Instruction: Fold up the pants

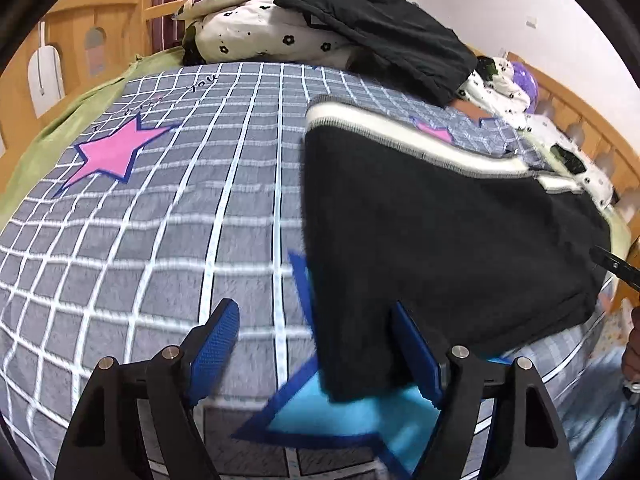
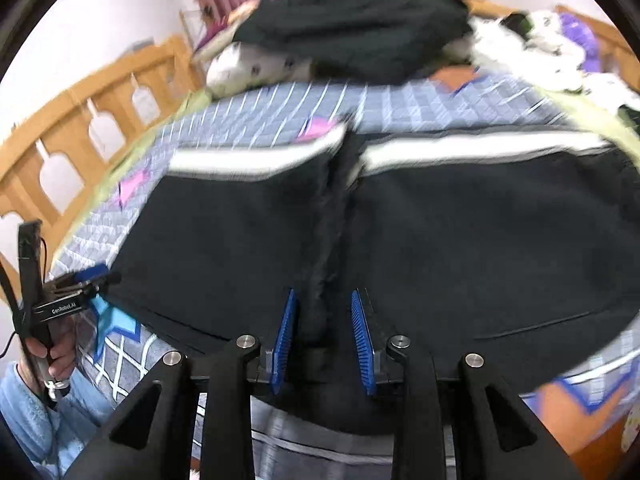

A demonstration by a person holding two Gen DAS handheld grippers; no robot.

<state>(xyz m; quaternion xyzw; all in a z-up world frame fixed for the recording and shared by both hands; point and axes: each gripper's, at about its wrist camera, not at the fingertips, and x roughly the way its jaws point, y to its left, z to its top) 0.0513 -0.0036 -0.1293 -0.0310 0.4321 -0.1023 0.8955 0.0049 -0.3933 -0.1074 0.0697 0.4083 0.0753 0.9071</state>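
Observation:
Black pants [image 1: 440, 232] with a white and grey side stripe [image 1: 400, 132] lie on the grey checked bedspread [image 1: 160, 220], also seen in the right wrist view [image 2: 480, 240]. My left gripper [image 1: 316, 320] is open, its right finger [image 1: 416, 352] at the pants' near corner, the left finger on bare bedspread. My right gripper [image 2: 324, 312] is partly open, its blue pads on either side of a raised fold of the black fabric [image 2: 328, 240] at the pants' near edge. The left gripper [image 2: 92, 280] shows at the pants' left corner.
A pile of dark clothes [image 1: 380, 24] and flowered bedding [image 1: 260, 36] sits at the far end of the bed. A wooden bed rail [image 2: 80, 120] runs along the side. White patterned bedding [image 1: 560, 152] lies at the right edge.

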